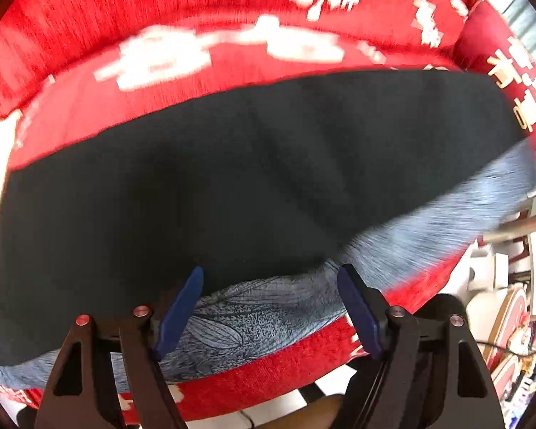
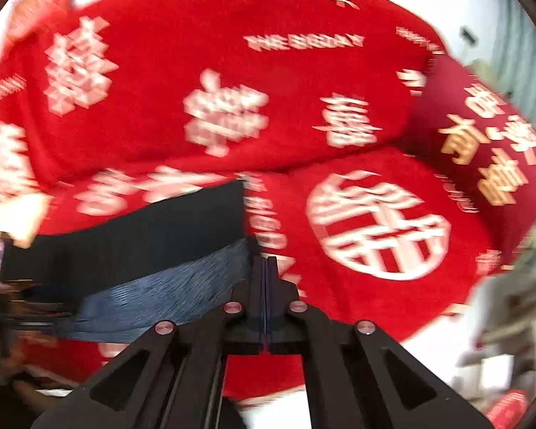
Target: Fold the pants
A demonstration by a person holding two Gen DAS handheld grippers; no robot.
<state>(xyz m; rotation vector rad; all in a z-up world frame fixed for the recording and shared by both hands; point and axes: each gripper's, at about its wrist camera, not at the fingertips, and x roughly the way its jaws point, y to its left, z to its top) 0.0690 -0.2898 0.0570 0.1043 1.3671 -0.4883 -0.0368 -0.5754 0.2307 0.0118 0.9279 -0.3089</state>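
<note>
The pants (image 1: 232,186) are a dark, nearly black cloth with a blue-grey leaf-patterned band (image 1: 268,307) along the near edge, spread across a red sofa seat. My left gripper (image 1: 271,279) is open, its blue pads either side of the patterned band, just at the pants' near edge. In the right wrist view the pants (image 2: 143,236) lie to the left, with the patterned band (image 2: 168,300) in front. My right gripper (image 2: 267,261) is shut, its tips at the right-hand corner of the pants; whether cloth is pinched between them is unclear.
The sofa (image 2: 232,107) is covered in red cloth with white characters, with a dark red cushion (image 2: 482,136) at the right. Furniture and clutter (image 1: 511,286) stand on the floor to the right of the sofa. Both views are motion-blurred.
</note>
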